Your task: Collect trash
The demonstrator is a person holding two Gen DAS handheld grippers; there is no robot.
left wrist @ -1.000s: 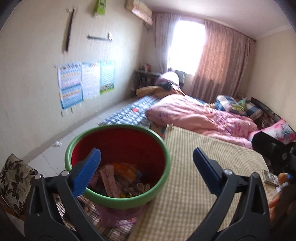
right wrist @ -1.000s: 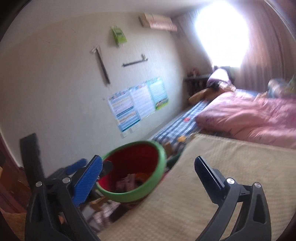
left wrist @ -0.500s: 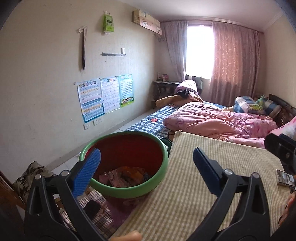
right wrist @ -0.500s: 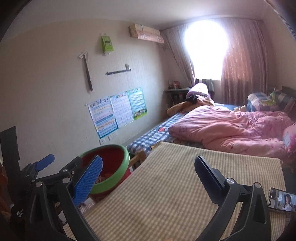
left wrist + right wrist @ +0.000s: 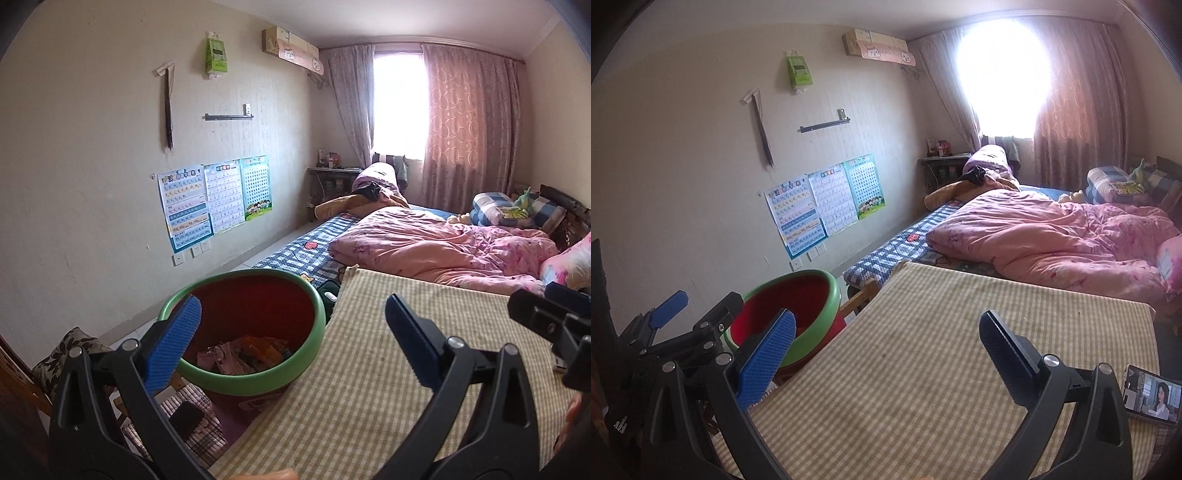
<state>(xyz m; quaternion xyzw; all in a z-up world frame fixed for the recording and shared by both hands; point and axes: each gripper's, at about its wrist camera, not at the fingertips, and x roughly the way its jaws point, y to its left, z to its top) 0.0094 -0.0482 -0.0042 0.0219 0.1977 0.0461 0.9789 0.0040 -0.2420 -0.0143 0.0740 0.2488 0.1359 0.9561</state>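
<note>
A red bin with a green rim (image 5: 312, 295) stands beside the left edge of a table covered in a checked cloth (image 5: 388, 387). Crumpled wrappers (image 5: 243, 356) lie at its bottom. My left gripper (image 5: 291, 321) is open and empty, its left finger over the bin's near rim and its right finger over the cloth. In the right wrist view the same bin (image 5: 833, 295) sits at lower left, partly hidden by the left gripper's frame. My right gripper (image 5: 888, 334) hangs open and empty above the cloth (image 5: 942, 369).
A phone (image 5: 1152, 397) with a lit screen lies at the table's right edge. Beyond the table is a bed with a pink quilt (image 5: 443, 247). A cushioned chair (image 5: 70, 350) stands left of the bin, near the postered wall (image 5: 214, 203).
Both grippers have drawn back and tilted up from the bin, which now sits lower and farther left in each view. More of the room and the phone have come into sight.
</note>
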